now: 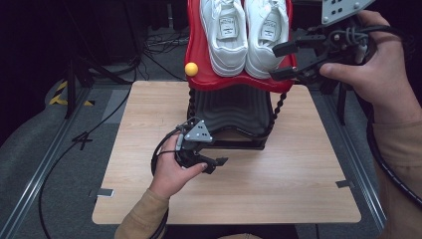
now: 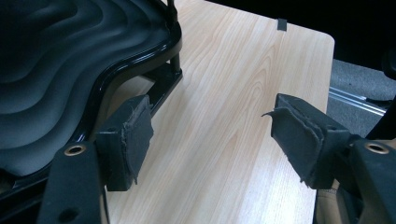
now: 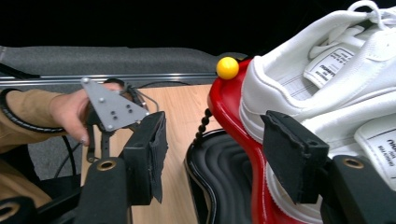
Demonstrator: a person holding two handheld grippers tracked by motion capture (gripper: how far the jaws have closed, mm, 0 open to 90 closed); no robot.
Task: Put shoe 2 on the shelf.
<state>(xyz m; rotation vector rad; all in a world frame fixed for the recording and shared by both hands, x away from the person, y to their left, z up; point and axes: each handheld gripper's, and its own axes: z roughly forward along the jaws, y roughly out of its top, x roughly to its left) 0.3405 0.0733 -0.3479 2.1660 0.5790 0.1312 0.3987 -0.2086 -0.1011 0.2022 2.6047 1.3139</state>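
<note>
While the left gripper [image 1: 219,165] rests low over the wooden table [image 1: 298,164], just in front of the black ribbed lower shelf [image 1: 229,107] of a two-tier rack, its jaws stand wide apart with nothing between them; in the left gripper view the frayed pads [image 2: 137,135] frame bare wood, and the shelf's rim curves past the left pad, though whether they touch is hard to tell. Farther back and higher, the right gripper [image 1: 284,59] is held at the near right corner of the red upper shelf [image 1: 199,55], jaws likewise spread and gripping nothing. A pair of white sneakers [image 1: 246,35] sits side by side on that red shelf, heels toward the person, toes cut off by the top edge of the high view. A yellow ball [image 1: 191,68] caps the rack's left post. In the right gripper view the nearer sneaker's heel lies just behind the right jaw, partly hidden by it
</note>
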